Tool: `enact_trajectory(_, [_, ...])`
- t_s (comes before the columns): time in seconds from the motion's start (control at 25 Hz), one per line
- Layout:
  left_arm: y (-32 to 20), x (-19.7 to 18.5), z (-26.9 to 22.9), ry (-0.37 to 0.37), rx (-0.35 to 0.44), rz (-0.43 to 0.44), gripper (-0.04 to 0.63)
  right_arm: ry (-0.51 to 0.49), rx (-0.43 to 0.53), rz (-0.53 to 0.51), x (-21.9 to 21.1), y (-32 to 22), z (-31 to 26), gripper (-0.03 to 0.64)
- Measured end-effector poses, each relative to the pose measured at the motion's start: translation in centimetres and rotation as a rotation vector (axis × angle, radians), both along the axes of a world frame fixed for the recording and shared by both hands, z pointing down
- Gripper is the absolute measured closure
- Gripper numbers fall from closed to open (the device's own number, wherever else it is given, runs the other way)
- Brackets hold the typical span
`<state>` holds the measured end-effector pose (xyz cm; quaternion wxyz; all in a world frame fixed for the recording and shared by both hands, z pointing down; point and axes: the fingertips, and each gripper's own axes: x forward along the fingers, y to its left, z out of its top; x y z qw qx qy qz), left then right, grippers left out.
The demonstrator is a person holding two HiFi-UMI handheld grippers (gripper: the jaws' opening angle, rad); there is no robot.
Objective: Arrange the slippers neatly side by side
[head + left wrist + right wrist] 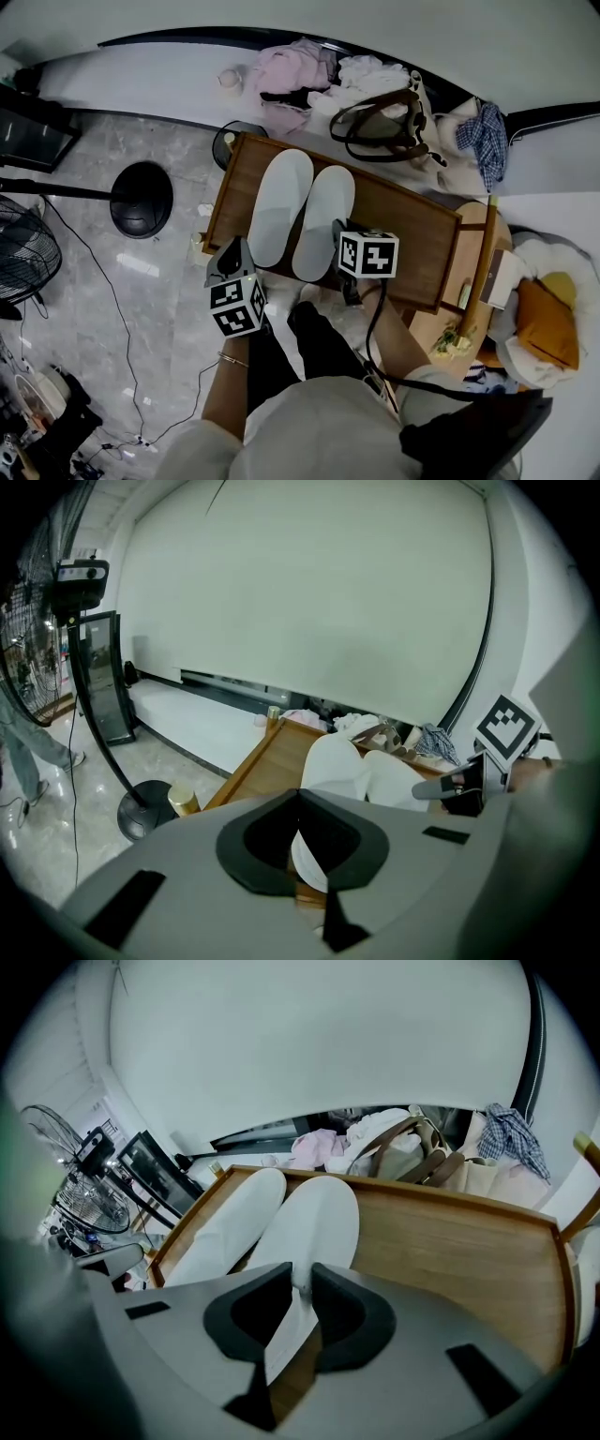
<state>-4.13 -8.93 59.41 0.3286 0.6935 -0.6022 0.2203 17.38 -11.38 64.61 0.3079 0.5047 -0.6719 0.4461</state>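
Note:
Two white slippers lie side by side, toes away from me, on a wooden table (412, 234): the left slipper (279, 206) (333, 766) (230, 1222) and the right slipper (323, 220) (398, 780) (314, 1222). My right gripper (337, 234) (300, 1283) is at the heel of the right slipper. Its jaws stand a narrow gap apart, with white slipper showing in the gap; no pad visibly presses on it. My left gripper (232, 255) (298, 794) hangs at the table's near left corner, just beside the left slipper's heel. Its tips meet, shut, with nothing held.
Clothes and a brown-handled bag (380, 122) are heaped beyond the table's far edge. A fan's round black base (141, 199) stands on the floor to the left, with cables around it. A chair with an orange cushion (544, 323) is at the right. My dark-trousered legs (314, 347) are against the table's near edge.

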Motion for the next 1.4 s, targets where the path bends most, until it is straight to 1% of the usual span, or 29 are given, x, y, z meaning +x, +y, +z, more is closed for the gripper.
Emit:
enact_trajectory(0.04, [0.0,-0.1,-0.1,-0.001,0.002,-0.001,0.578,-0.003,0.001,0.006,0.0,0.0,0.0,0.551])
enact_trajectory(0.08, [0.1,-0.2,-0.3,-0.002,0.003,-0.002,0.578,-0.006,0.002,0.011,0.0,-0.1,0.0,0.510])
enact_trajectory(0.12, [0.1,-0.3,-0.4,-0.004,0.005,-0.002,0.578,-0.009,0.003,0.017,0.0,-0.1,-0.1,0.492])
enact_trajectory(0.32, [0.2,-0.5,-1.0,-0.006,0.015,0.002,0.578,-0.011,0.016,0.051,0.4,-0.2,-0.7,0.477])
enact_trajectory(0.48, [-0.1,-0.2,-2.0,-0.004,0.032,0.020,0.578,0.012,0.034,0.088,1.2,-0.4,-2.1,0.477])
enact_trajectory(0.72, [-0.9,0.3,-4.0,-0.001,0.069,0.066,0.578,0.007,0.077,0.136,1.5,-0.5,-4.5,0.477])
enact_trajectory(1.2, [-2.9,1.7,-9.5,0.006,0.178,0.200,0.578,-0.003,0.177,0.252,2.8,0.4,-10.4,0.480])
enact_trajectory(1.28, [-3.4,2.0,-10.4,0.007,0.197,0.223,0.578,-0.005,0.193,0.270,3.1,0.6,-11.4,0.488])
enact_trajectory(1.4, [-3.7,2.3,-11.7,0.007,0.232,0.263,0.578,-0.005,0.222,0.290,3.4,1.1,-12.8,0.528])
